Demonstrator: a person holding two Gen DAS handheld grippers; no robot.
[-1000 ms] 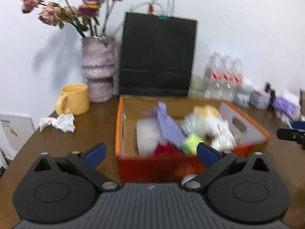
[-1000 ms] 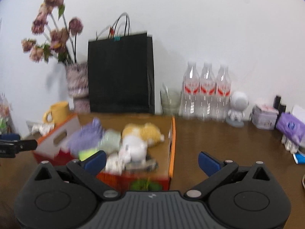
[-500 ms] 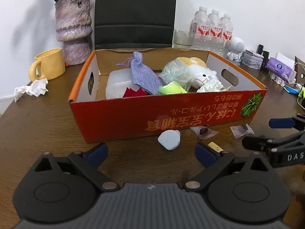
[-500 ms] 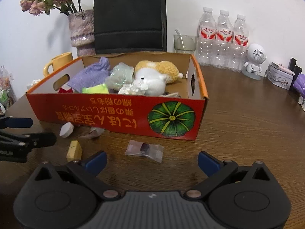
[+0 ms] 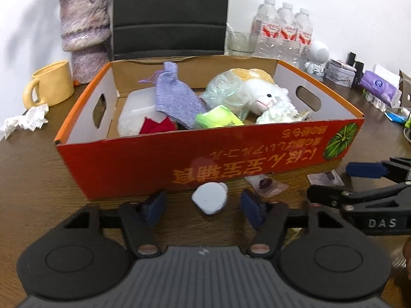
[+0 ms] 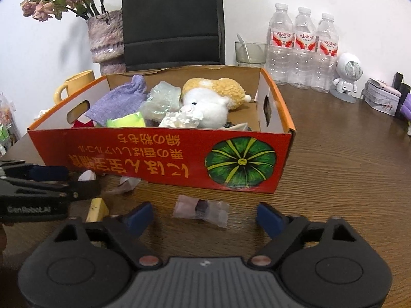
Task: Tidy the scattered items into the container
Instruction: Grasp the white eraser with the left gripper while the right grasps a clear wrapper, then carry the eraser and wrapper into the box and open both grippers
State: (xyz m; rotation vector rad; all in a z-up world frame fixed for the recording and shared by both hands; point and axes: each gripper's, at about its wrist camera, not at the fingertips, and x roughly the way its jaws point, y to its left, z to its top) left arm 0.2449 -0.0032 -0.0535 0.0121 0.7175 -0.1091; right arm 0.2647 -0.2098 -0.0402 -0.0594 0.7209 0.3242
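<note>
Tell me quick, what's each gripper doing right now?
Left gripper: open, closing around the pale blue cap, not gripping.
Right gripper: open, closing around the wrapped candy, not gripping.

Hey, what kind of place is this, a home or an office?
Probably a lived-in home or office desk: a wooden table against a white wall, with a vase of dried roses, bottled water and a yellow mug.

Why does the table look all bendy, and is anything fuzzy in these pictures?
Left wrist view: the fisheye lens curves the table and blacks out the corners; the red box is fairly sharp, the left gripper slightly soft. Right wrist view: same curving, water bottles lean outward, the wrapped candy looks a bit blurry, and the black bag is very dark.
</note>
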